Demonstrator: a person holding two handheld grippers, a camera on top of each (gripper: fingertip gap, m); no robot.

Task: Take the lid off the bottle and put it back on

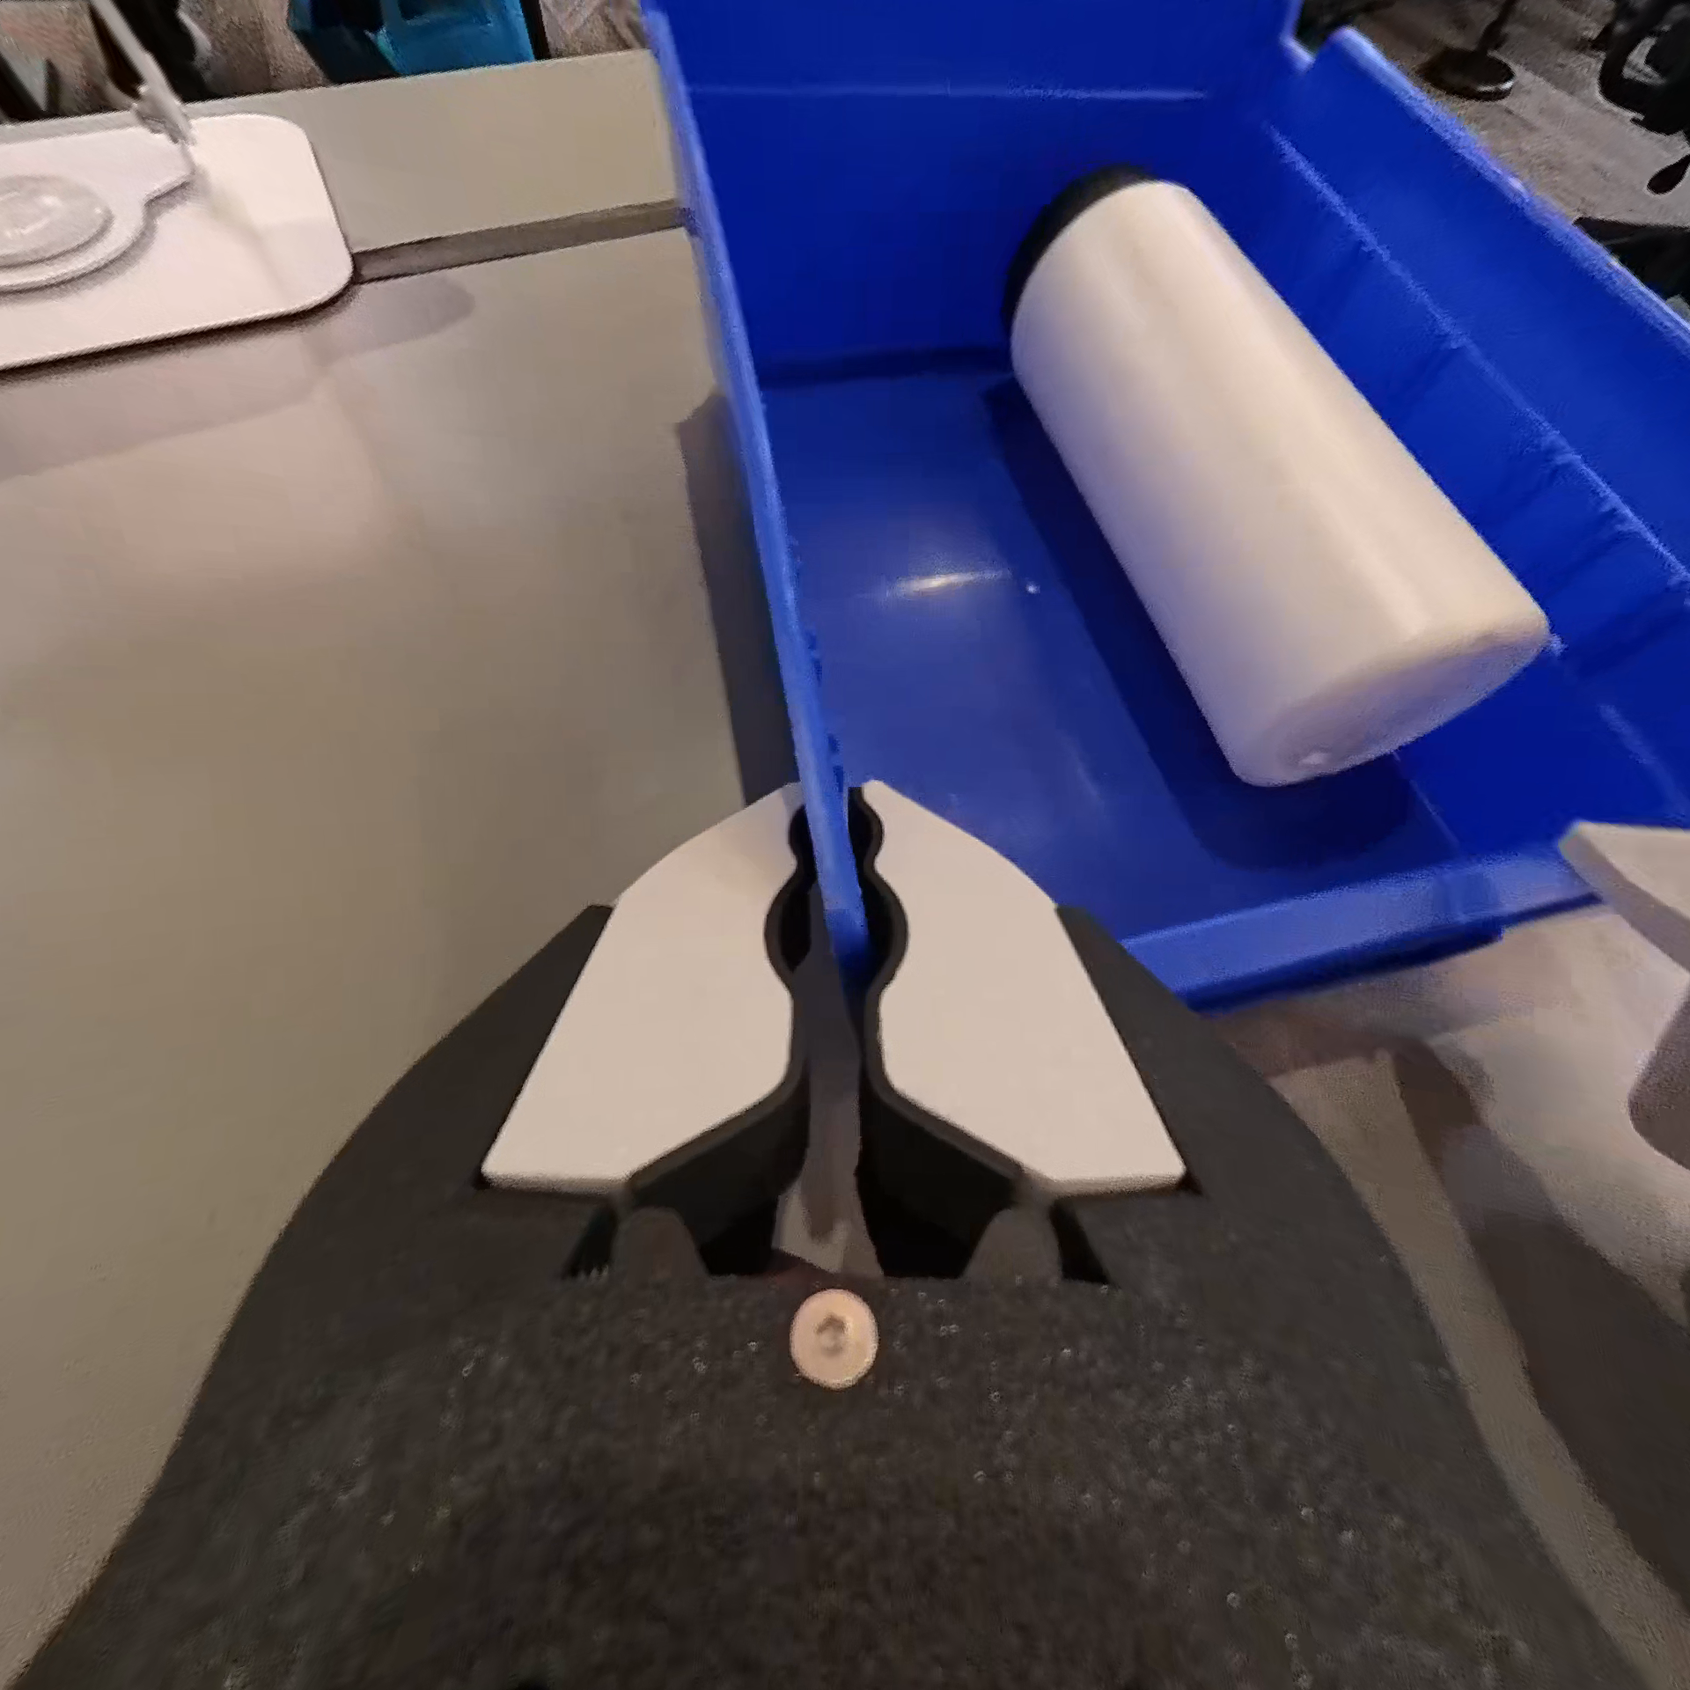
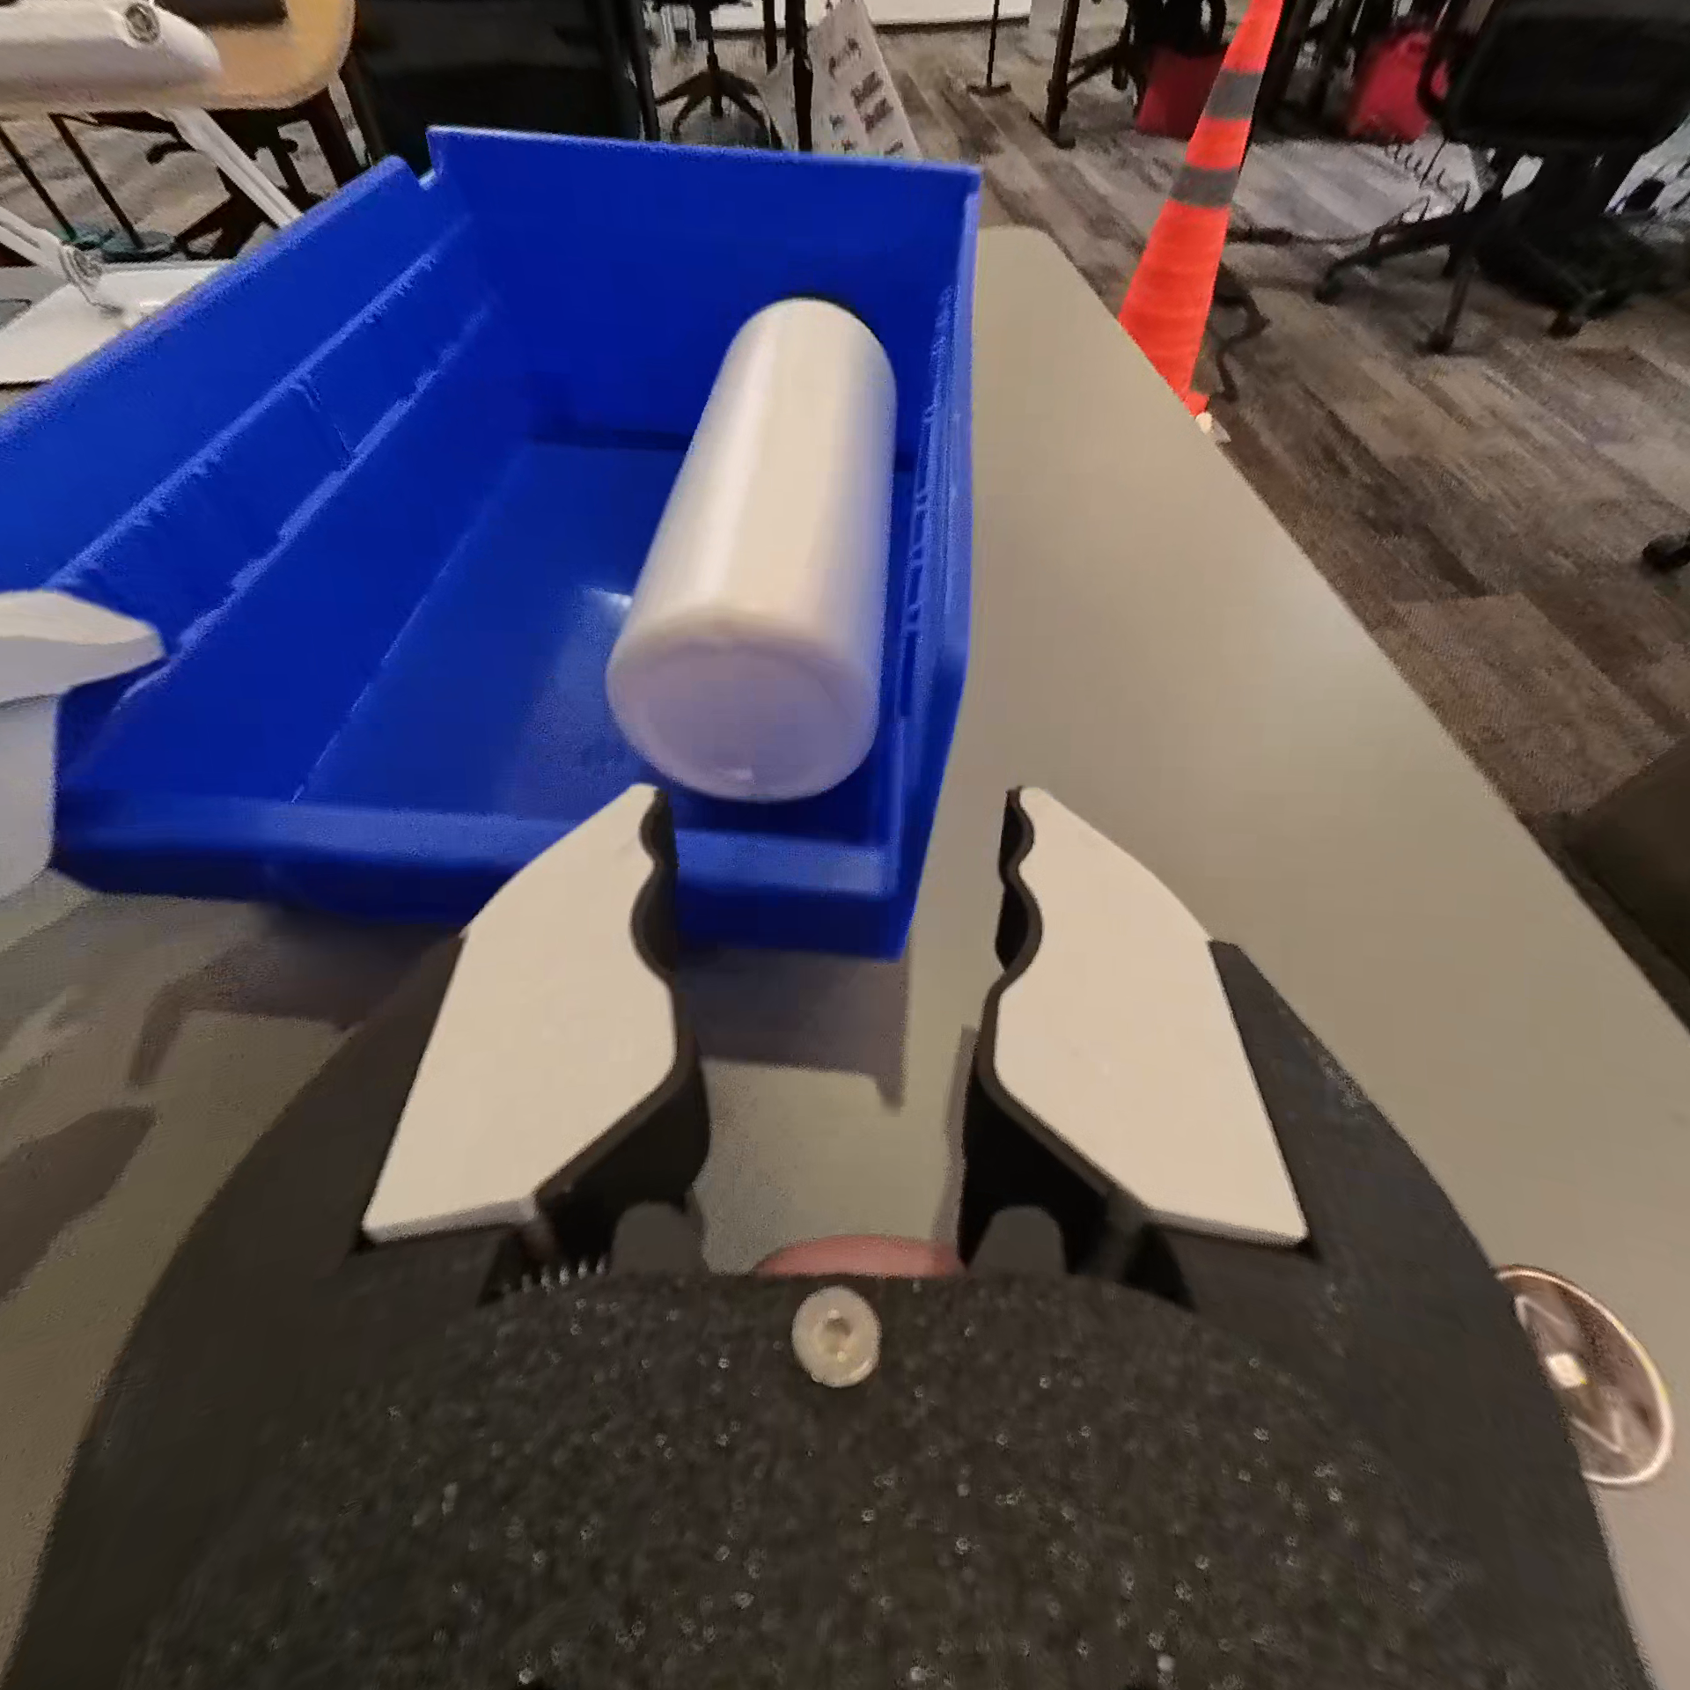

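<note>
A white bottle with a black lid lies on its side in a blue bin; its lid end points away from me. My left gripper is shut on the bin's left side wall, one finger on each side of the wall. In the right wrist view the bottle lies along the bin's right wall with its base toward me. My right gripper is open and empty, just before the bin's near right corner. A left fingertip shows at the bin's left wall.
The bin stands on a grey table whose right edge runs close to it. A white flat stand lies at the far left of the table. An orange cone and office chairs stand on the floor beyond.
</note>
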